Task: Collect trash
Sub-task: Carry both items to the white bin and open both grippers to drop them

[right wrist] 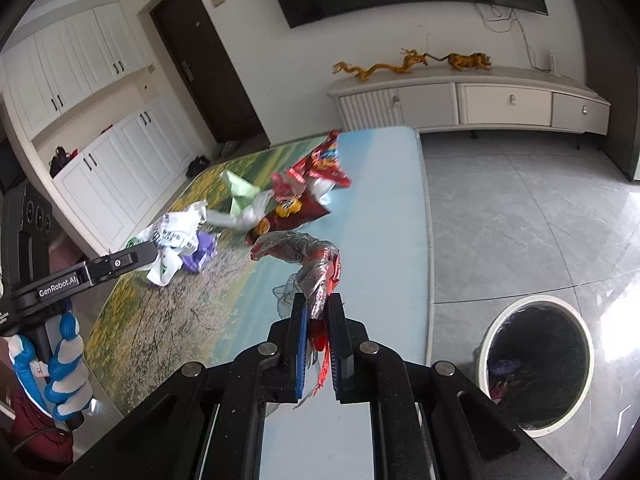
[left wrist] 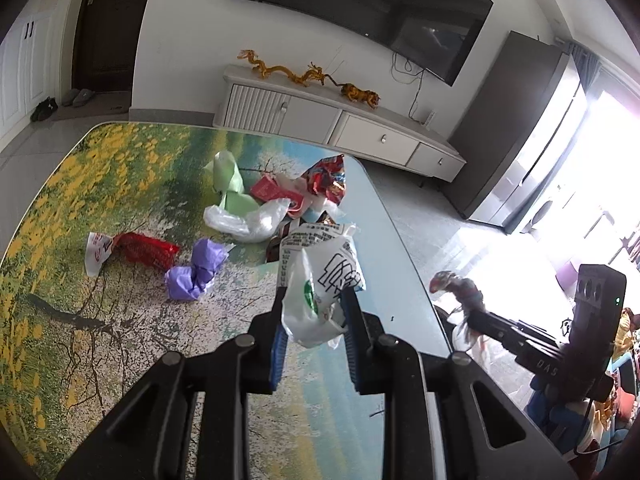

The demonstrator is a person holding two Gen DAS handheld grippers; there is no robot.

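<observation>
My left gripper (left wrist: 314,304) is shut on a white plastic bag with black and green print (left wrist: 320,280) and holds it above the table; it also shows in the right wrist view (right wrist: 176,240). My right gripper (right wrist: 318,304) is shut on a twisted clear-and-red plastic wrapper (right wrist: 304,256), held over the table's right edge; it shows in the left wrist view (left wrist: 460,286). More trash lies on the table: a purple bag (left wrist: 196,270), a red wrapper (left wrist: 144,250), a green paper (left wrist: 230,184), a clear bag (left wrist: 248,220), and red snack bags (left wrist: 326,180).
A white bin with a black liner (right wrist: 536,360) stands on the grey floor right of the table, with some trash inside. The table (left wrist: 100,200) has a landscape print. A white TV cabinet (right wrist: 480,100) stands along the far wall.
</observation>
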